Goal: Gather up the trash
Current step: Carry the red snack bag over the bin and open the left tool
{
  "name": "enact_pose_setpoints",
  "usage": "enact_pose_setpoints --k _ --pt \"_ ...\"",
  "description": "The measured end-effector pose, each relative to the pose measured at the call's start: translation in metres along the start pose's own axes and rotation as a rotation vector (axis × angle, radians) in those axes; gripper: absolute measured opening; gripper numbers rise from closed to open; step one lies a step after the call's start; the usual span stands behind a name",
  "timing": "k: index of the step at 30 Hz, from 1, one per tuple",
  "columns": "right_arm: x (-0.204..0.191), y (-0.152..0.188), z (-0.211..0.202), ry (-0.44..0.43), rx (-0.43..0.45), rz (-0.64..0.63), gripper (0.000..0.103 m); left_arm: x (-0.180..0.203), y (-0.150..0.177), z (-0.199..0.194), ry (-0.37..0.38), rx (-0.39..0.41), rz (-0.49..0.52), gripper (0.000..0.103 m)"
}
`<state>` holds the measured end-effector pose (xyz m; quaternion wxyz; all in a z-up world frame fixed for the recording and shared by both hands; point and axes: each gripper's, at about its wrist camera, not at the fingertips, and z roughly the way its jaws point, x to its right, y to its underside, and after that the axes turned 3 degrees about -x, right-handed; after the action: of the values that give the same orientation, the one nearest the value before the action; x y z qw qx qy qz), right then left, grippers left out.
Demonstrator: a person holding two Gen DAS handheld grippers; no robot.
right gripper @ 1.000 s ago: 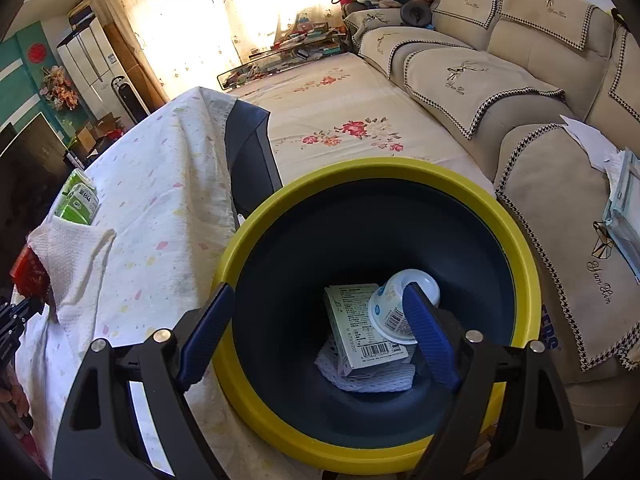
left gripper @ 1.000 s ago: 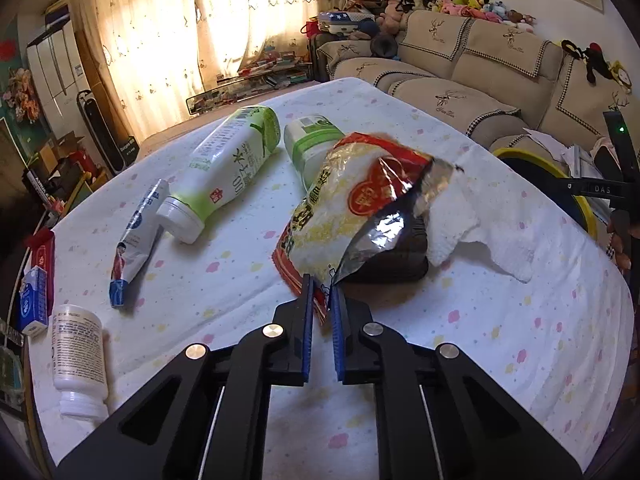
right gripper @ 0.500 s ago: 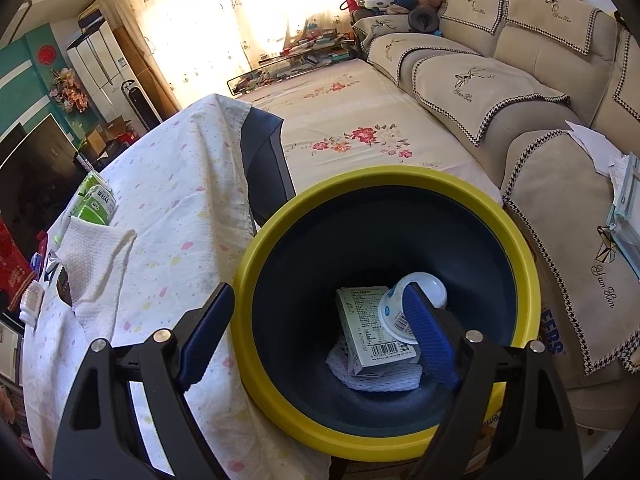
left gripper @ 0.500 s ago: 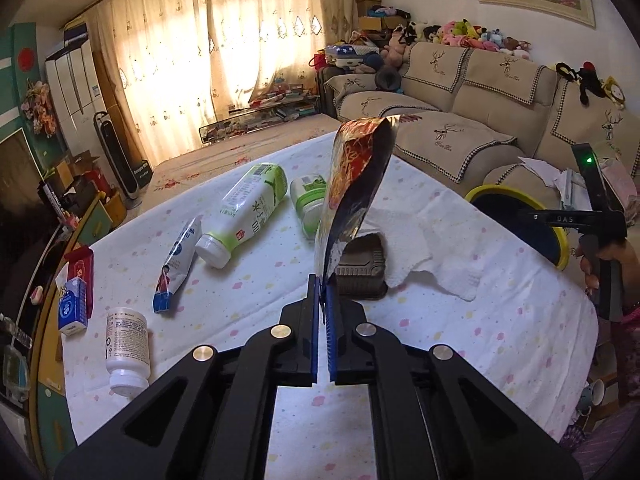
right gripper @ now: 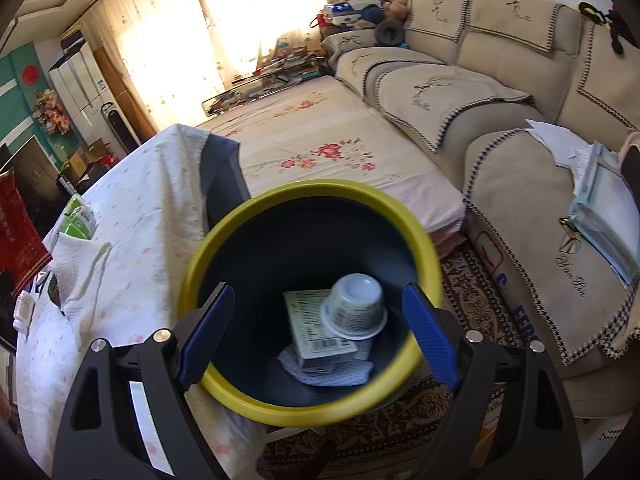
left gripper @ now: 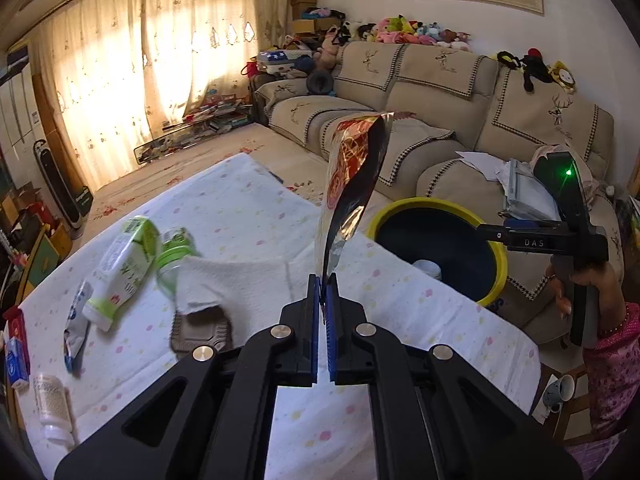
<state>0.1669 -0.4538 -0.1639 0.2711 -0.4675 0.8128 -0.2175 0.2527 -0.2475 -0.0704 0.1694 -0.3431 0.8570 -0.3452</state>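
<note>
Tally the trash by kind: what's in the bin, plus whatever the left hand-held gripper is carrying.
In the yellow-rimmed bin:
White cup: 1
Printed box: 1
White paper towel: 1
In the left hand-held gripper, above the table:
Foil snack bag: 1
Total: 4, of which 3 are binned.

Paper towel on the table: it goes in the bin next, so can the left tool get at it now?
Probably not yet: the left tool is shut on the snack wrapper; the paper towel lies uncovered.
</note>
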Motion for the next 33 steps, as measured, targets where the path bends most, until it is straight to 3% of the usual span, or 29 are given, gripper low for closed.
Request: enact_pose_setpoints --k 11,17,23,25,28,31,33 --pt "0.054 0.009 -0.008 0.040 0.006 0.082 0.081 0.073 -0.054 0.086 0.144 -0.077 0.077 0.004" --pt "0.068 0.012 -0.005 0.038 -0.002 0.104 0.081 0.102 -0.068 0.127 0.185 -0.125 0.083 0.004" --pt "0.074 0.013 -0.004 0.037 -0.005 0.118 0.081 0.120 -0.072 0.153 0.178 -0.169 0.081 0.006" --pt "0.075 0.013 -0.003 0.034 -0.007 0.121 0.081 0.121 -0.071 0.156 0.163 -0.177 0.073 0.012" --pt "0.074 0.014 -0.002 0.031 -0.011 0.120 0.081 0.119 -0.069 0.155 0.149 -0.180 0.060 0.031" --pt "0.073 0.014 0.000 0.025 -0.016 0.117 0.081 0.110 -0.063 0.140 0.136 -0.149 0.066 0.034" --pt "0.070 0.014 0.001 0.021 -0.020 0.112 0.081 0.102 -0.060 0.126 0.121 -0.116 0.062 0.042"
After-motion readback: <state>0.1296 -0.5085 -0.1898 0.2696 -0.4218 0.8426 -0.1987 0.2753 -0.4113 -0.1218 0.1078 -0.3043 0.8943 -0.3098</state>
